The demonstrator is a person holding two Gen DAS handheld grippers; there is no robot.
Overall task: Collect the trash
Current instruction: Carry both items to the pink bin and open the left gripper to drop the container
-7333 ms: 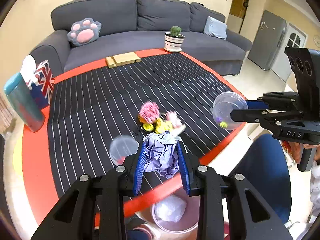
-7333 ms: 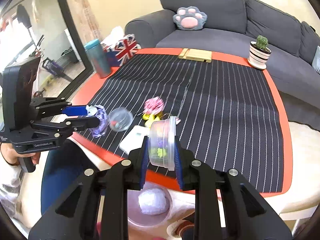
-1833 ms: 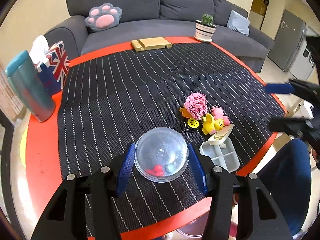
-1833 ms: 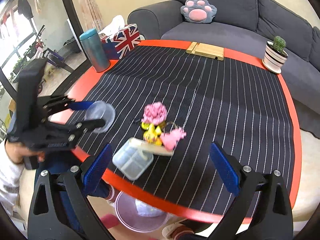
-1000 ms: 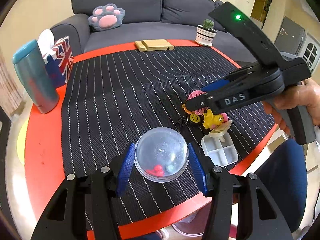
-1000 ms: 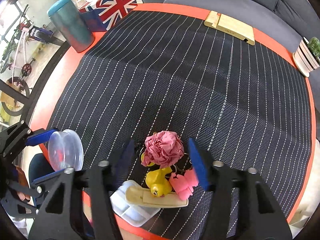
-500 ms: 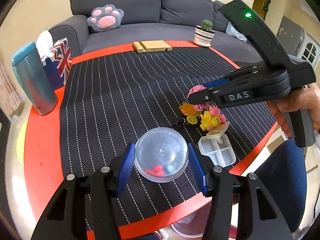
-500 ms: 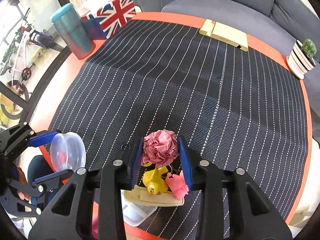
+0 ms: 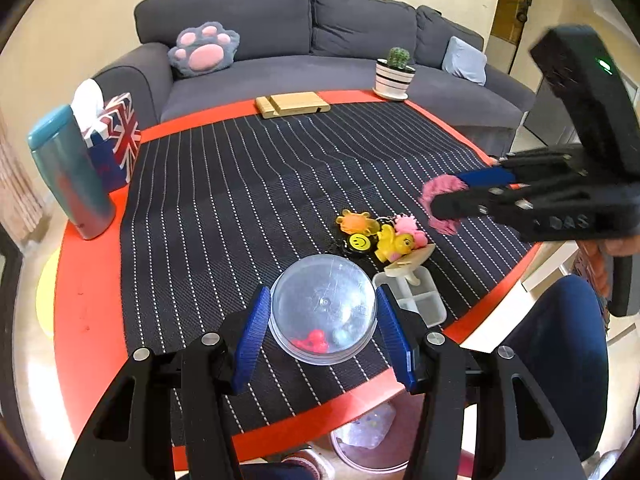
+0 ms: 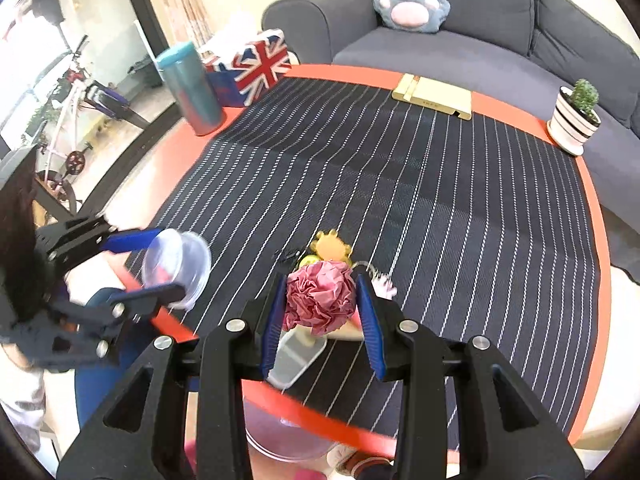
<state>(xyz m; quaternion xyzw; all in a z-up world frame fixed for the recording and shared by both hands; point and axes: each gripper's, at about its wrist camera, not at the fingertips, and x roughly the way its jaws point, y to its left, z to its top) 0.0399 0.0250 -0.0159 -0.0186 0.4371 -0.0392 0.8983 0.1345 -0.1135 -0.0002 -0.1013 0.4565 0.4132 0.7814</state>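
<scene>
Bright, fisheye-warped, slight motion blur

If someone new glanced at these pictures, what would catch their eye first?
Probably the crumpled pink paper ball clamped in the right gripper, lifted above the toys near the table's front edge. Next, the clear round container gripped by the left gripper over the striped black mat.

The right claw (image 10: 322, 312) squeezes a crumpled pink paper ball (image 10: 320, 300) between its blue pads and holds it up over the striped mat (image 10: 440, 208) on the red desk (image 10: 598, 240). Just behind the ball lie small toys (image 10: 332, 246). On the left, the left claw (image 10: 160, 264) grips a clear round tub (image 10: 178, 266).
</scene>
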